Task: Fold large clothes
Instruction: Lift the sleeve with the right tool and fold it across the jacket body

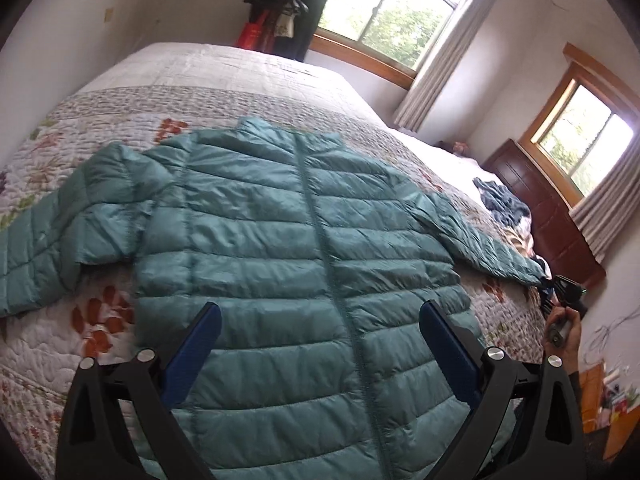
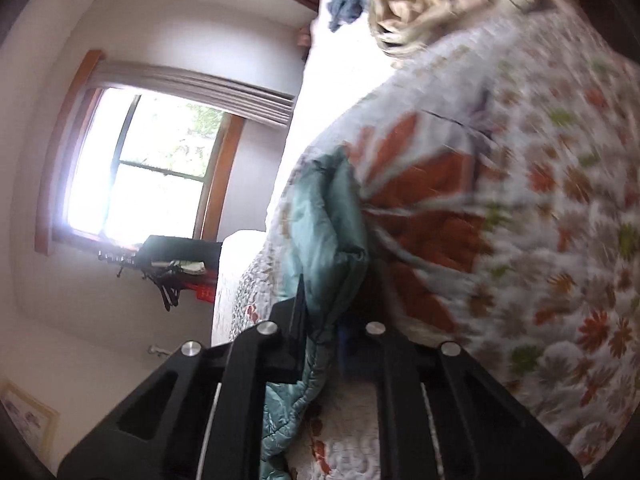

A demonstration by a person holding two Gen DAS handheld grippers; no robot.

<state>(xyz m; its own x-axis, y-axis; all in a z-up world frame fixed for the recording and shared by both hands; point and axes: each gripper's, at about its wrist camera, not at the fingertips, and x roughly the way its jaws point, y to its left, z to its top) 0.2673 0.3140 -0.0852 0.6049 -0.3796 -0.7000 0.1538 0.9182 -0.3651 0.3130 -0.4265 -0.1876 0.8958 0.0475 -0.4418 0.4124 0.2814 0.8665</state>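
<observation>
From my left wrist camera I see the teal puffer jacket (image 1: 304,248) lying flat, front up and zipped, on the bed (image 1: 200,76), its collar toward the far end and its hem nearest me. One sleeve (image 1: 60,236) runs off the left side of the view over the floral quilt (image 1: 100,332), with bare quilt beside it and a broad open stretch of bed beyond the collar. My left gripper (image 1: 320,340) hovers above the lower body of the jacket, jaws wide and holding nothing. The other sleeve (image 1: 488,244) reaches out to the bed's right edge, where my right gripper (image 1: 560,288) sits at the cuff with a hand (image 1: 564,332) on its handle. In the right wrist view, blurred and rolled sideways, the right gripper (image 2: 324,320) has its jaws closed narrow on that cuff (image 2: 332,236), the fabric bunched between them over the quilt (image 2: 540,200). A crumpled blue garment (image 1: 504,200) lies farther along the right side of the bed. Past it stand a dark wooden dresser (image 1: 536,200) and two curtained windows (image 1: 392,12), with dark clothes on hangers (image 1: 288,4) in the far corner
</observation>
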